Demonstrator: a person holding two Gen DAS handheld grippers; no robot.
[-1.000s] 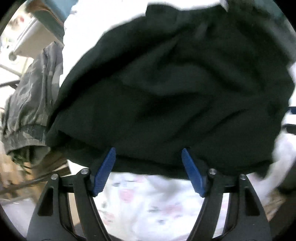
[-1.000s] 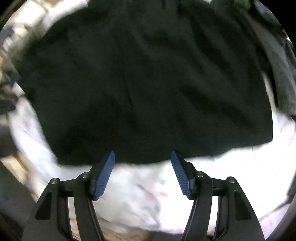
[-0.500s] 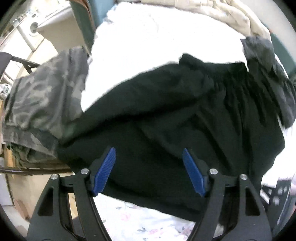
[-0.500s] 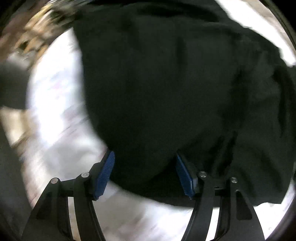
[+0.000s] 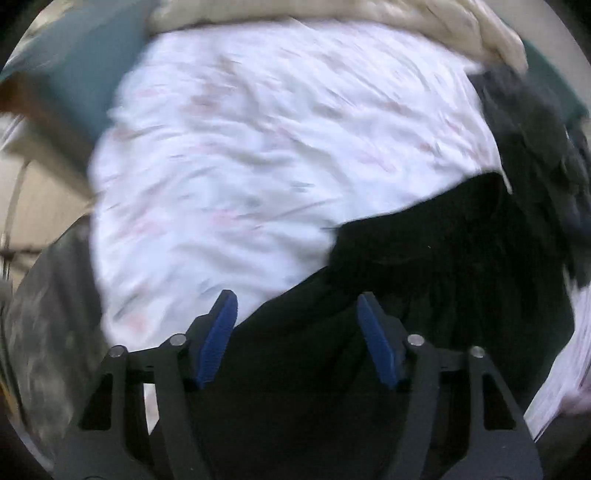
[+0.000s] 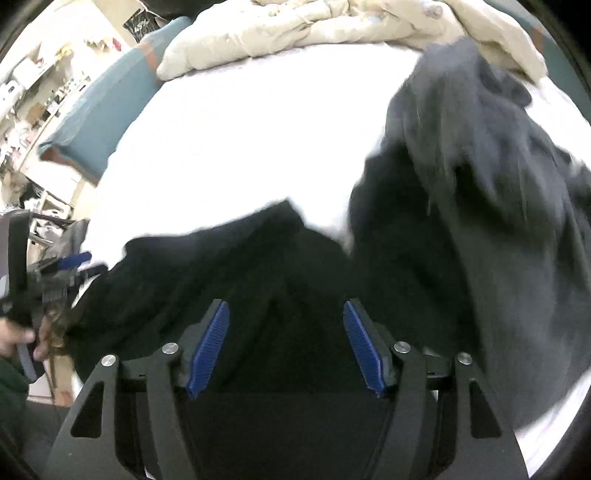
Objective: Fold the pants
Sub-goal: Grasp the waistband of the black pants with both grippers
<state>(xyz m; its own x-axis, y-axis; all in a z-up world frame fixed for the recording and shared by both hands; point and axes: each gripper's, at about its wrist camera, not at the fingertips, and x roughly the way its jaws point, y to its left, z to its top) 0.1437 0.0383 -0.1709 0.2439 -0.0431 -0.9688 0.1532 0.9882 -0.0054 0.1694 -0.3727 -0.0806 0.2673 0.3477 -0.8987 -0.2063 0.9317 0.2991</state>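
While both views are smeared by motion, the black pants [image 5: 443, 266] are plain enough in the left wrist view: they lie bunched across the lower right of the frame on a white bed sheet [image 5: 258, 147] with a faint pink and grey print. The left tool [image 5: 295, 343] stands wide open at the bottom centre, its 2 blue pads [image 5: 218, 339] well apart, with black cloth showing between them; whether the pads touch the cloth cannot be told, and nothing is pinched. A beige comforter [image 5: 443, 22] is heaped along the top edge, a dark grey garment [image 5: 535, 122] sits at the upper right beside the pants, and a camouflage-patterned cloth [image 5: 48, 314] fills the lower left.

From the right wrist view, the pants [image 6: 229, 266] spread over the lower middle of the frame, with the sheet [image 6: 258, 129] blown out to pure white above them. The right tool [image 6: 286, 345] is likewise spread wide at the bottom centre, gripping nothing, its pads [image 6: 208, 343] over the black fabric. The grey garment [image 6: 498, 203] drapes down the right side, overlapping the pants' right edge. The comforter [image 6: 295, 26] runs along the top. At the left edge, the other tool's blue tip [image 6: 74, 260] shows beside the pants, with a hand [image 6: 18, 338] below it.
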